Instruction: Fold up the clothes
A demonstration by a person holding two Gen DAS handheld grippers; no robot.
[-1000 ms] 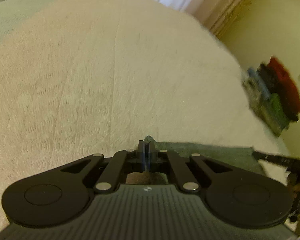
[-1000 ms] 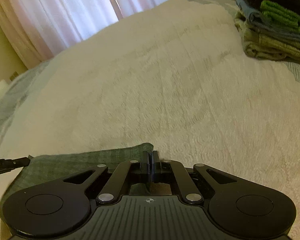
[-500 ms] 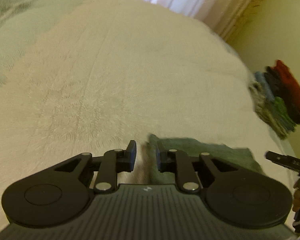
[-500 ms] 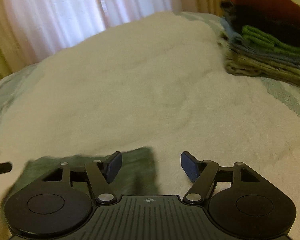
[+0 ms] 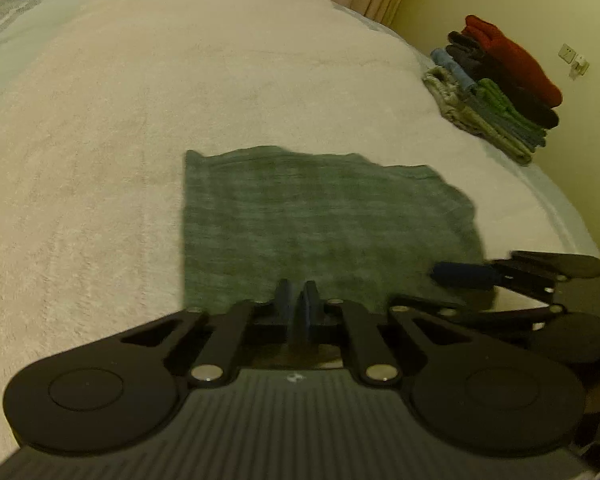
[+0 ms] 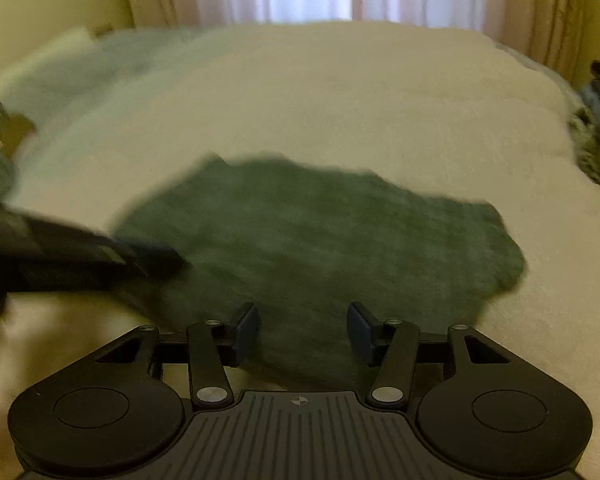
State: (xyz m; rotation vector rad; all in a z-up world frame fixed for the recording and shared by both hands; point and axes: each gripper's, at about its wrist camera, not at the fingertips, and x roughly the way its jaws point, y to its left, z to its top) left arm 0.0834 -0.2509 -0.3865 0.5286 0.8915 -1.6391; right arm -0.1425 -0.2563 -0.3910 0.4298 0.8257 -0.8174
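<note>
A cream bedspread [image 5: 140,128] fills the room; the green cloth [image 5: 320,216] lies flat on it, long axis across my view, its near edge hidden behind my left claw [image 5: 298,306], nearly closed, gripping nothing I can see; my right claw [image 6: 303,330] gapes empty above it

Your left gripper [image 5: 298,300] and your right gripper [image 6: 303,330] are built alike — matte black, each with a ribbed housing at the bottom edge bearing a small white cross-mark at its centre, flanked by two round discs with a raised circle in each. From those discs, flat black linkage arms with triangular cut-outs run inward on silver pivot screws. The fingers [image 6: 247,327] end in dark blue pads — flat and rectangular.
</note>
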